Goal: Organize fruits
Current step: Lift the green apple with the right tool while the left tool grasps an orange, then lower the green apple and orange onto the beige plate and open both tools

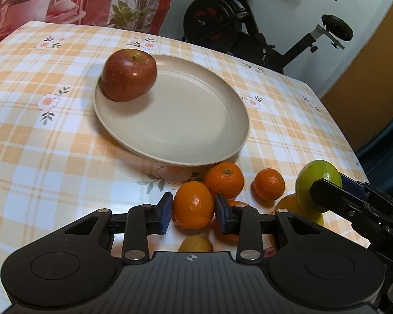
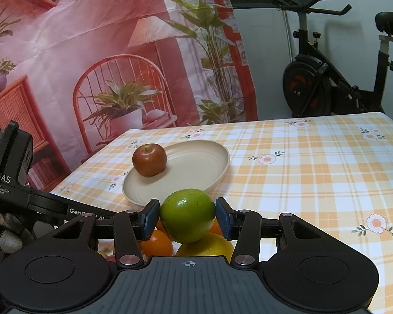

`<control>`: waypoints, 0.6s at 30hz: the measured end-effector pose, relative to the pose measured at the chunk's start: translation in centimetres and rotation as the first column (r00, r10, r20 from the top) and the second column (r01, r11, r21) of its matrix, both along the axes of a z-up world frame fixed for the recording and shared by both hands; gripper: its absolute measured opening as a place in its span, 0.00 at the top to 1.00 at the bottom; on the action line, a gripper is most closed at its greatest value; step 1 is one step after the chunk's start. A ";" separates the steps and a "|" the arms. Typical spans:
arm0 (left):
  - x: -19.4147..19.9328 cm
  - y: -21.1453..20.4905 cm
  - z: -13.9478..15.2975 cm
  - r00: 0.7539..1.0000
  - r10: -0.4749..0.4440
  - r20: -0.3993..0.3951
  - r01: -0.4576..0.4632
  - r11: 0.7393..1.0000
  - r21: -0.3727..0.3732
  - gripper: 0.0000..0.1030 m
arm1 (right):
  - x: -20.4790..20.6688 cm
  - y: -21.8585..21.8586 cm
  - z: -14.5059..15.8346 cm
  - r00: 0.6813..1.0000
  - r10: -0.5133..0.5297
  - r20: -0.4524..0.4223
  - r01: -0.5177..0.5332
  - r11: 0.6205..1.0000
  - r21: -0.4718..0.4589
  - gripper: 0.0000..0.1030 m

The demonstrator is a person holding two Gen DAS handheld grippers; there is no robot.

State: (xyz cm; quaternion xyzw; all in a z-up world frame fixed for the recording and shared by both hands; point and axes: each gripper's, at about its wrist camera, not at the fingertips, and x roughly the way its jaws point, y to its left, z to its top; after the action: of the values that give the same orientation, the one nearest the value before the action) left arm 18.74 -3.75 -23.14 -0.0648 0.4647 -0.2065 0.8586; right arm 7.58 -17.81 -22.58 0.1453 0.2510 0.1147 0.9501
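A beige plate (image 1: 186, 120) (image 2: 196, 164) lies on the checked tablecloth with a red apple (image 1: 129, 74) (image 2: 149, 159) on its left side. My left gripper (image 1: 194, 213) is shut on an orange mandarin (image 1: 193, 205), its blue pads against both sides of the fruit. Two more mandarins (image 1: 224, 180) (image 1: 269, 184) lie just beyond it, close to the plate's near rim. My right gripper (image 2: 188, 217) is shut on a green apple (image 2: 187, 214) (image 1: 318, 175), held above a yellow fruit (image 2: 207, 246) (image 1: 288, 205) and an orange one (image 2: 156, 243).
A small yellowish fruit (image 1: 195, 244) lies under the left gripper's fingers. An exercise bike (image 1: 249, 26) (image 2: 327, 86) stands beyond the table's far edge, next to a printed backdrop (image 2: 104, 52). Bare checked cloth (image 2: 314, 178) stretches to the right of the plate.
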 end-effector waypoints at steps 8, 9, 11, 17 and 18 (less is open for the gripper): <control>-0.9 1.0 1.6 0.998 0.025 0.062 -0.026 1.000 0.003 0.65 | 0.0 0.0 0.0 1.000 0.000 0.003 0.000 1.000 0.001 0.58; -1.0 1.1 1.9 0.997 0.028 0.076 -0.029 1.000 0.007 0.65 | 0.0 0.1 0.1 1.000 -0.001 0.004 0.001 1.000 0.002 0.58; -1.0 1.4 2.7 0.994 0.036 0.105 -0.037 0.999 0.011 0.65 | 0.2 0.2 0.3 1.000 0.005 0.007 -0.005 1.000 0.000 0.58; 0.3 2.2 5.1 0.980 0.062 0.187 -0.069 0.997 0.033 0.65 | 1.9 0.4 3.0 0.997 0.044 0.066 -0.042 0.999 -0.020 0.58; 0.6 2.2 5.3 0.979 0.063 0.196 -0.071 0.997 0.039 0.65 | 2.4 0.4 3.6 0.996 0.051 0.073 -0.049 0.998 -0.029 0.58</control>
State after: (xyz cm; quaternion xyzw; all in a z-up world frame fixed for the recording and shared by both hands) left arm 19.33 -1.55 -17.80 -0.0403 0.3808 -0.1721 0.9076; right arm 9.98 -17.40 -18.97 0.1216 0.2212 0.1404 0.9574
